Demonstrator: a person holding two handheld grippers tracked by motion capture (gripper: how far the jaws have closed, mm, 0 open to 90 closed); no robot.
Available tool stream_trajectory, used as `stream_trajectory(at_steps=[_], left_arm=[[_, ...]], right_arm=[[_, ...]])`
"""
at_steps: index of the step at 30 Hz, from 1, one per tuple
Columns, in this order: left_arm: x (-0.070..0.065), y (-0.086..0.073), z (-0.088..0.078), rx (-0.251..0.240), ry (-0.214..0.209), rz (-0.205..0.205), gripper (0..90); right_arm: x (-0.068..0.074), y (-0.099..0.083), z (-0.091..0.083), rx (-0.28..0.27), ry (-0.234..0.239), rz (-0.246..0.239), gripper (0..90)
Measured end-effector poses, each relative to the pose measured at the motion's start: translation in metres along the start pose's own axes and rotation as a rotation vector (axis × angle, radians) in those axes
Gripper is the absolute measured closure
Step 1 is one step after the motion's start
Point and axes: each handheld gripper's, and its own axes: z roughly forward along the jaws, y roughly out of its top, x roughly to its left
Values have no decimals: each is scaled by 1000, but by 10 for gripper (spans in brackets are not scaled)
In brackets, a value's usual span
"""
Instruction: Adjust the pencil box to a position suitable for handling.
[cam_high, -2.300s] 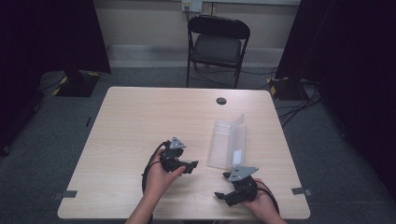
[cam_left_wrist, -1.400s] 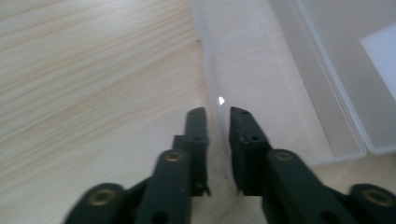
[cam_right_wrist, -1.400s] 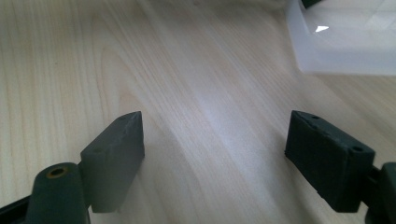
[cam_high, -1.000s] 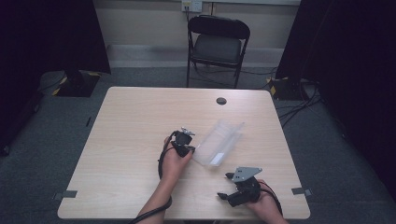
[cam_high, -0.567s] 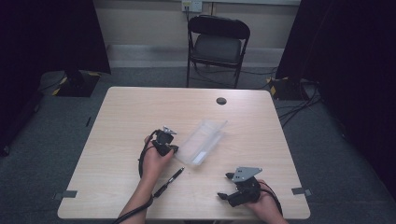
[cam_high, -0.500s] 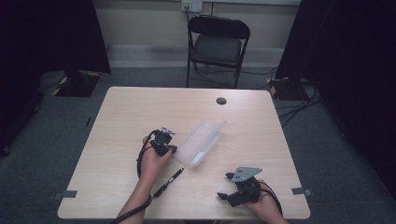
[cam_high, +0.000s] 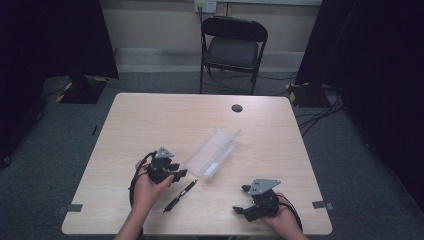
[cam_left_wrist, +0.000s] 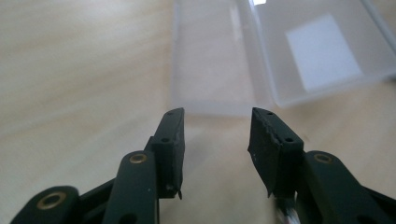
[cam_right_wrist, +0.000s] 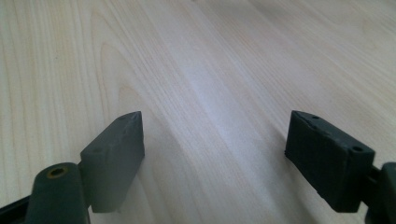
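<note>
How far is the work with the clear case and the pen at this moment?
Done: the clear plastic case lies open on the table, and the pen lies on the wood beside it. In hand: nothing; the left claw is open and points at the case's edge. The right claw is open, apart near the table's front edge. Left, probably: grasp the pen or the case.

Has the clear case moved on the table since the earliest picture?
Yes. The clear case has slid left and turned, so it now lies slanted nearer the table's middle, farther from the right edge of the table.
</note>
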Motion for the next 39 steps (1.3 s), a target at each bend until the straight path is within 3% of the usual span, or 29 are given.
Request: stream_trajectory(at_steps=[4,13,16,17,20,22,23,24,27,30,32,39], left_arm=[[-12,-19,-6,14,-28,4,559],[-30,-32,-4,17,-33,38,596],[-34,-37,-3,28,-13,65,613],[-36,-37,-4,37,-10,56,613],[-42,-39,-6,49,26,109,631],[-43,-40,-7,51,46,127,688],[-44,-40,-8,56,42,130,770],[-44,-41,-8,59,43,124,770],[-50,-41,-7,69,68,160,792],[-50,-39,-7,79,74,158,796],[-48,-40,-7,72,58,137,797],[-46,-36,-10,82,27,122,797]], right_arm=[[0,0,0,0,-3,0,185],[0,0,0,0,-5,2,185],[0,0,0,0,-5,2,185],[0,0,0,0,-5,2,185],[0,0,0,0,-5,2,185],[0,0,0,1,-5,2,185],[0,0,0,1,-6,3,185],[0,0,0,1,-6,3,185],[1,0,0,1,-6,3,185],[1,0,0,1,-6,3,185],[0,0,0,1,-6,3,185],[1,0,0,1,-6,4,185]])
